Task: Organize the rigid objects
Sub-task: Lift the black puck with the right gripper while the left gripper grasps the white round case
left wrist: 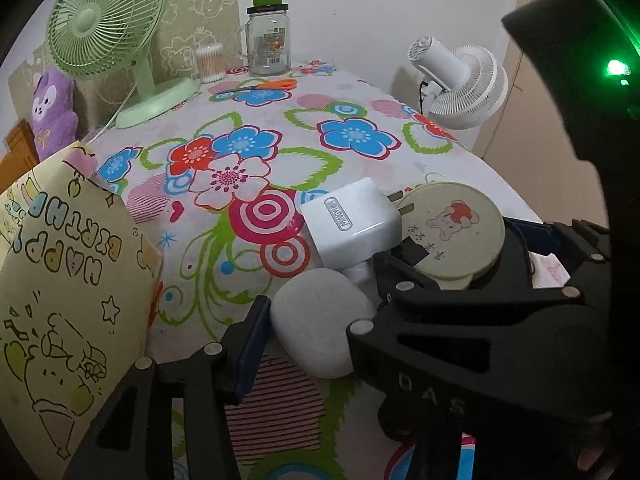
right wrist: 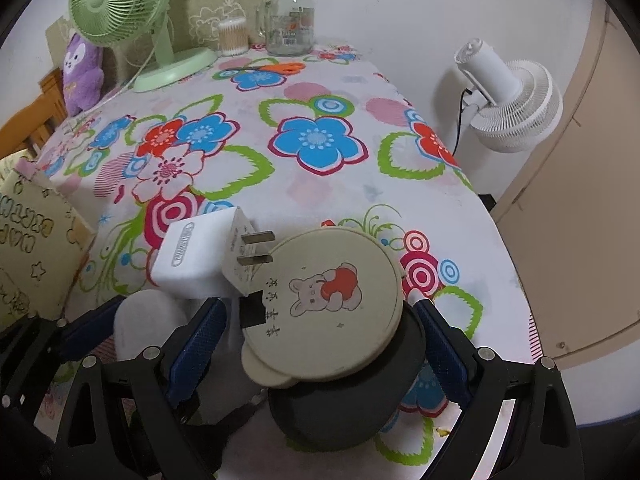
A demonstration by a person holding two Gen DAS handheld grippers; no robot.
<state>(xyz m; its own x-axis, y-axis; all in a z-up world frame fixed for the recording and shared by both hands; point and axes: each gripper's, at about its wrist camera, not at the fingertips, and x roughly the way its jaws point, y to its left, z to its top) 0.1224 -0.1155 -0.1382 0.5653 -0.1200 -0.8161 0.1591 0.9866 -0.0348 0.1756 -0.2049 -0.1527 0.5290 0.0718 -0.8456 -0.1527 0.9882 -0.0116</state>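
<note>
A round beige lid with a bear picture (right wrist: 326, 306) rests tilted on a black round container (right wrist: 344, 396) near the table's front edge. My right gripper (right wrist: 320, 356) is open, its blue-padded fingers (right wrist: 440, 350) standing either side of the black container without clamping it. A white plug adapter (right wrist: 204, 258) leans against the lid, prongs toward it. A grey-white oval case (left wrist: 320, 322) lies in front of it. My left gripper (left wrist: 316, 332) is open around the oval case, with one finger (left wrist: 250, 344) at its left. The lid (left wrist: 452, 226) and adapter (left wrist: 352, 222) also show in the left wrist view.
A yellow birthday gift bag (left wrist: 60, 300) stands at the left. At the back are a green desk fan (left wrist: 108, 32), a glass jar with green lid (left wrist: 268, 36), a cotton swab box (left wrist: 209, 62) and orange scissors (left wrist: 264, 86). A white fan (right wrist: 508, 108) stands beyond the right table edge.
</note>
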